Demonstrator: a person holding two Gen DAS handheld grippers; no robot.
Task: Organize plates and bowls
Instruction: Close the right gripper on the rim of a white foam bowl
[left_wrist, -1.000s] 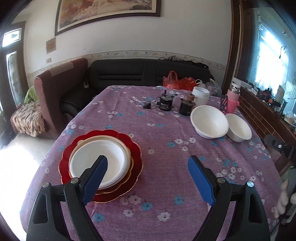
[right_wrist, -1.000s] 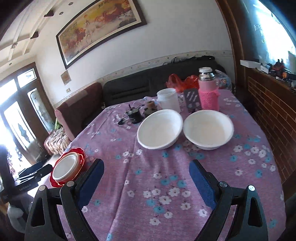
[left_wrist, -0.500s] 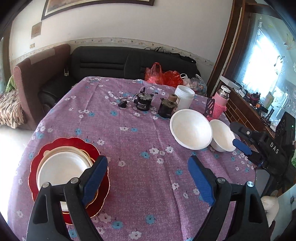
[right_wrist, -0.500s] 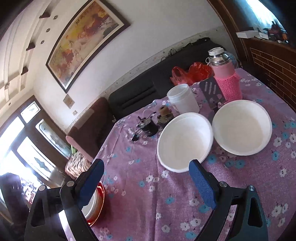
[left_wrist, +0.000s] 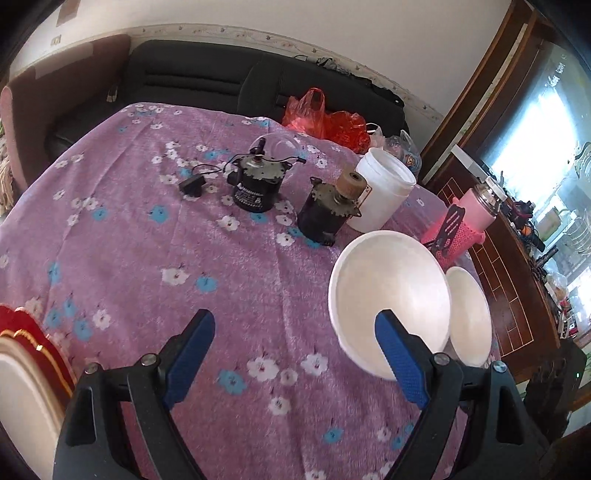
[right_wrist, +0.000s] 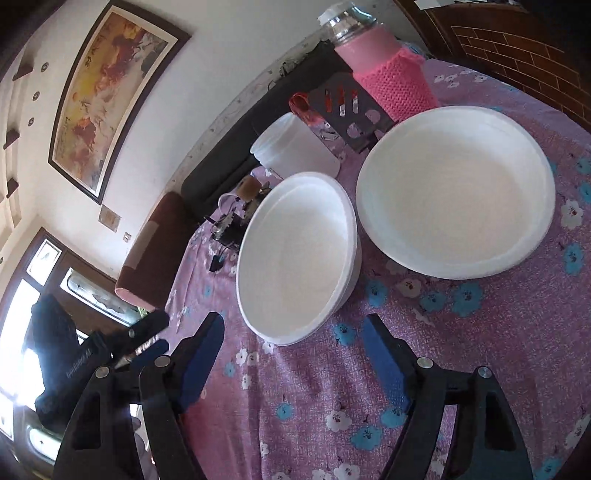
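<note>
The worktop (left_wrist: 229, 258), under a purple flowered cloth, carries everything: at its near left edge a stack of plates (left_wrist: 22, 373), a white one on a cream one on a red scalloped one, and well apart on the right two white foam bowls side by side, rims touching or nearly so. The farther bowl (right_wrist: 458, 192) is wide and shallow; the nearer bowl (right_wrist: 299, 254) is deeper; both look empty. Behind them stand a white tub (left_wrist: 380, 195), whose inside cannot be seen, a pink-sleeved flask (right_wrist: 388, 74) and two small dark motors (left_wrist: 258, 184). The right gripper (right_wrist: 291, 354) hangs just short of the nearer bowl, its jaws having just closed a little, yet apart with nothing between them. The left gripper (left_wrist: 295, 354) is spread wide and empty, its right pad overlapping that bowl's rim in view; contact cannot be told. The step in hand looks like taking one bowl to nest it in the other. To do it well, I would set one pad inside the rim and one outside, close gently since foam dents, and lift straight up before moving across, so the neighbour is not dragged.
</note>
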